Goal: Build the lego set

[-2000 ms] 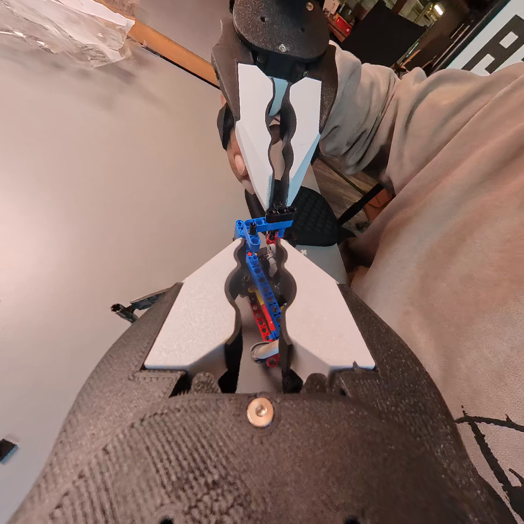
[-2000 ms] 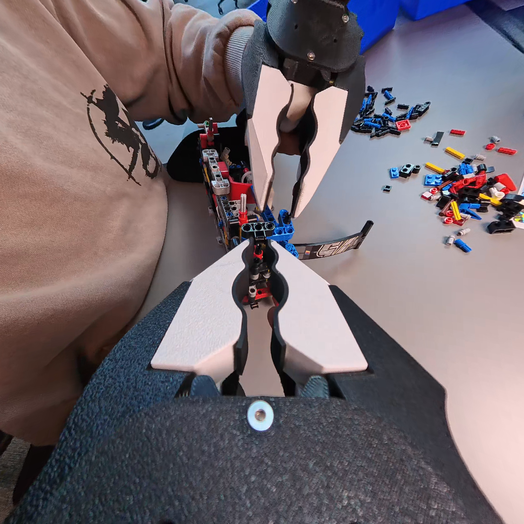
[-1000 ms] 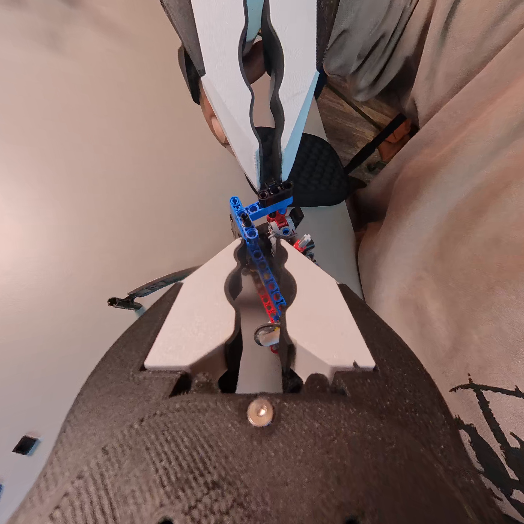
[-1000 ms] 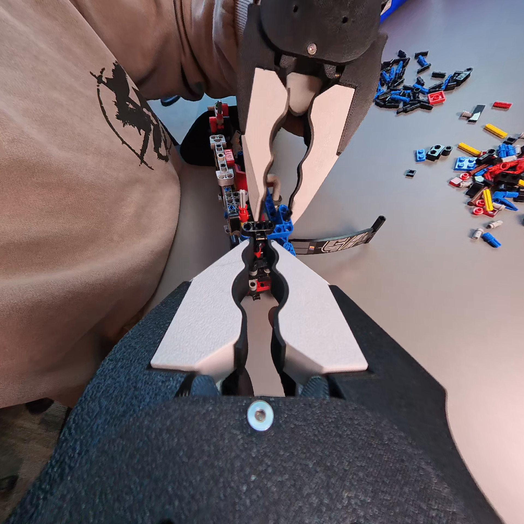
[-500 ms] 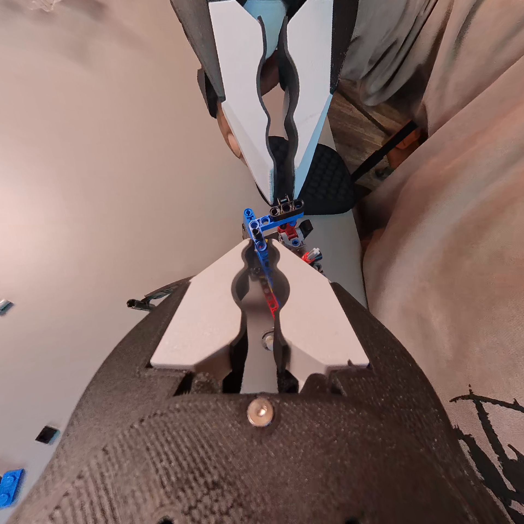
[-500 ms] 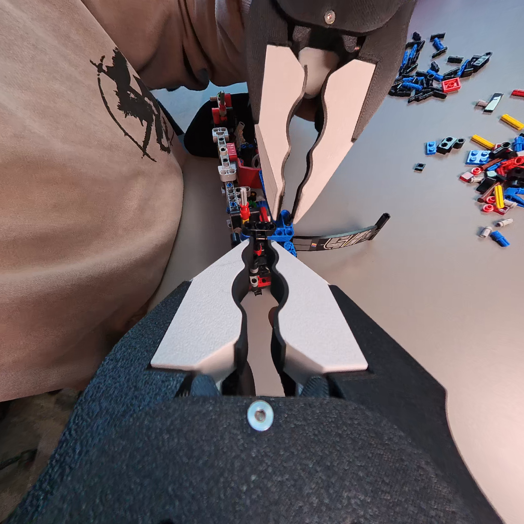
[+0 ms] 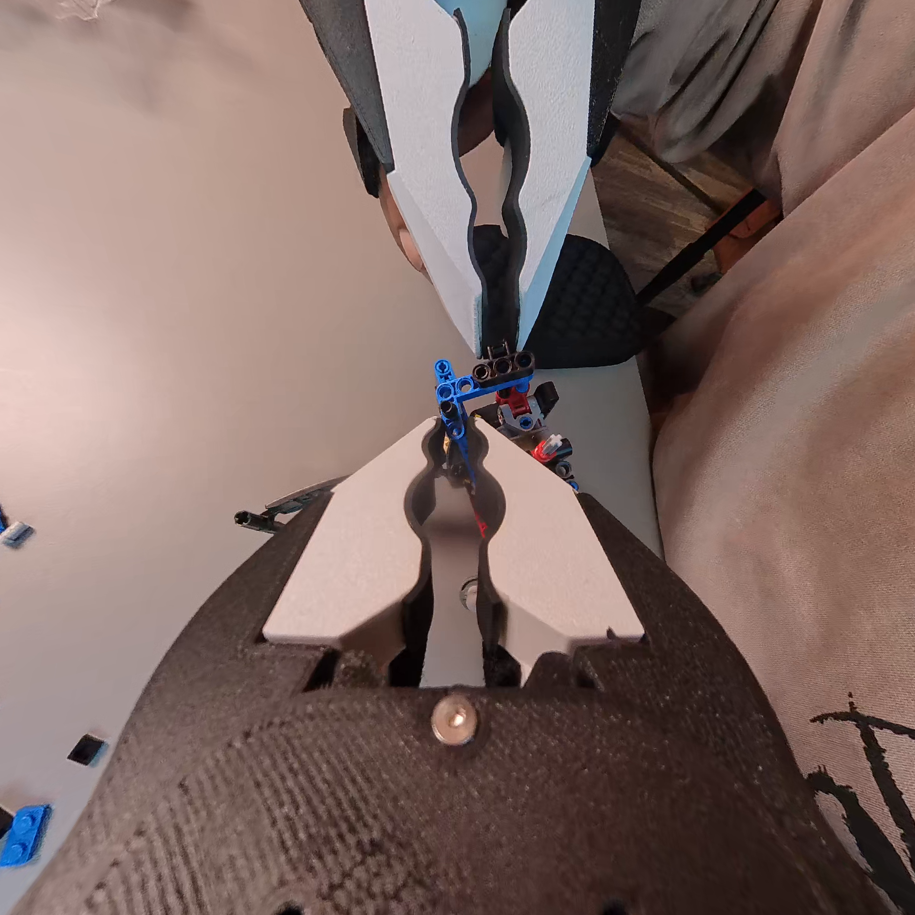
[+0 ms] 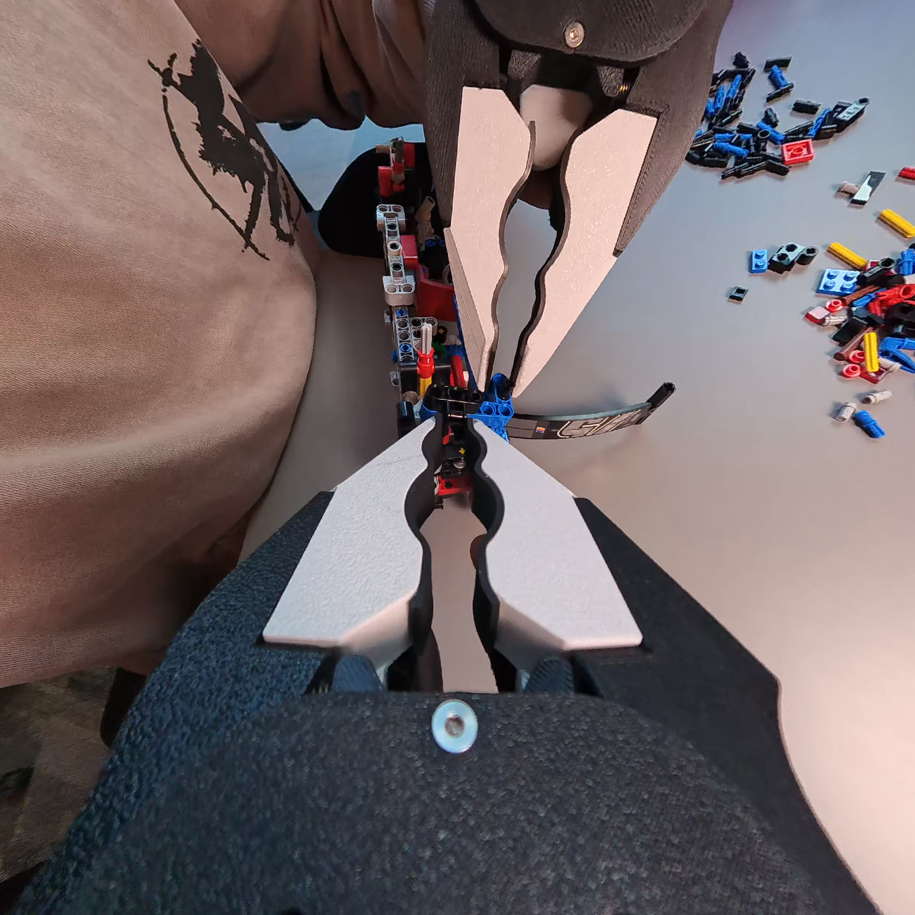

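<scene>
From my remote station I see a smooth pale grey surface [image 8: 742, 544] filling most of both views, with soft glare toward its right side. Past its near edge lies a dark wood-plank floor [image 7: 643, 198], crossed by a black strap [image 7: 693, 262]; a patch of speckled floor [image 8: 29, 742] shows lower left.

Left gripper [image 7: 454, 421] and right gripper [image 8: 453, 421] meet tip to tip, fingers narrowed to slim gaps, each pinching model.
</scene>
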The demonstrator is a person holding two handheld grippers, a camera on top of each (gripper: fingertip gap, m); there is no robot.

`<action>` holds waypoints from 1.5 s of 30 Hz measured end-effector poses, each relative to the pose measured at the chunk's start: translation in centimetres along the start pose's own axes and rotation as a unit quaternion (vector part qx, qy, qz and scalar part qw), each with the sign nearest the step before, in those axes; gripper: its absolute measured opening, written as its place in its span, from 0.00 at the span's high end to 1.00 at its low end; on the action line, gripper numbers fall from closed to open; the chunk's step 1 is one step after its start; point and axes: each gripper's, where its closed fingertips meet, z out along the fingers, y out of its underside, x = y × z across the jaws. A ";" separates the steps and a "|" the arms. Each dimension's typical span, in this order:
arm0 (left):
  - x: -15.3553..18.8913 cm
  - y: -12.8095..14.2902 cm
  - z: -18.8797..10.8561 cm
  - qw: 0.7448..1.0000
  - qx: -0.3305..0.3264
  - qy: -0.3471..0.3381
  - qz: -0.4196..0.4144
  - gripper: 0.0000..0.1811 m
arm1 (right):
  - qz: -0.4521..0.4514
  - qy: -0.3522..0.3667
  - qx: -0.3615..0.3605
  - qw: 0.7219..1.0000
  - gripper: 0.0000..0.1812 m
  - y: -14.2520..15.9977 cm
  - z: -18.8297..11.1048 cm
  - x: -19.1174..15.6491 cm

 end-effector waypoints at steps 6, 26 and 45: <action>0.1 -0.1 0.0 1.000 0.003 0.007 -0.008 0.97 | -0.093 0.074 0.016 0.993 0.82 -0.5 -0.6 -0.7; 0.0 -0.1 0.1 0.999 -0.021 -0.011 -0.028 0.97 | -0.436 0.322 -0.114 0.833 0.71 0.5 0.8 -0.5; 0.0 -0.2 0.2 0.998 -0.032 -0.030 -0.045 0.97 | -0.433 0.330 -0.106 0.832 0.80 0.5 1.2 -0.6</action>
